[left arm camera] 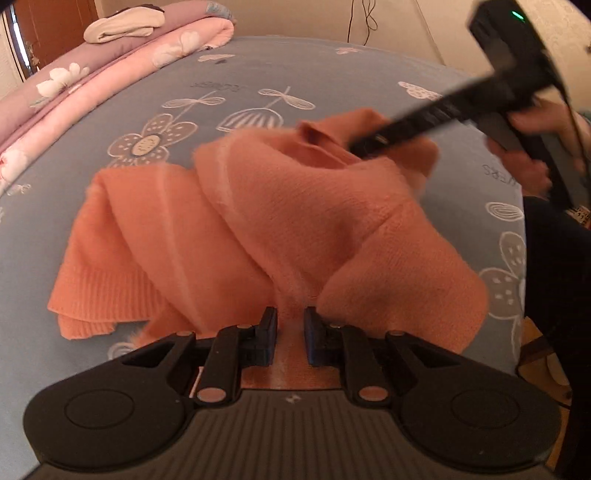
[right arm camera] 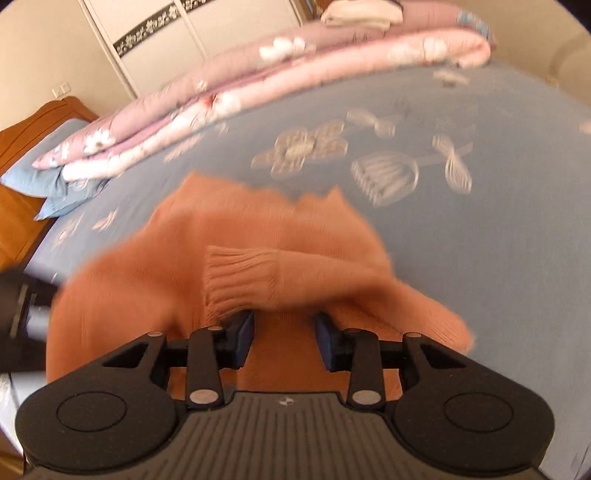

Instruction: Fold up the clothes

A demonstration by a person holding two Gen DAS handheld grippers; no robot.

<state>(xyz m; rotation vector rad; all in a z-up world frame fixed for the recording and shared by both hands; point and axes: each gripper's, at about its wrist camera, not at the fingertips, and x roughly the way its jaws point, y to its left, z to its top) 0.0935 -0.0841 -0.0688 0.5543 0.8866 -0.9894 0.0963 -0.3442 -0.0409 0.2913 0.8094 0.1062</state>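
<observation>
An orange knit sweater [left arm camera: 258,229] lies bunched on the blue flowered bedsheet [left arm camera: 258,74]. My left gripper [left arm camera: 290,334] is shut on a fold of the sweater at its near edge, and the cloth rises in a ridge from the jaws. My right gripper [left arm camera: 364,146] reaches onto the sweater's far collar side in the left wrist view. In the right wrist view the right gripper [right arm camera: 284,341] stands with a wide gap over the sweater [right arm camera: 221,258], just below a ribbed cuff [right arm camera: 236,280]. That view is motion-blurred.
A folded pink and mauve quilt [left arm camera: 92,85] lies along the bed's far side with a cream garment [left arm camera: 122,26] on top. A blue pillow [right arm camera: 48,170] and wooden headboard [right arm camera: 22,155] are at the left. The person's hand [left arm camera: 532,147] is at the right.
</observation>
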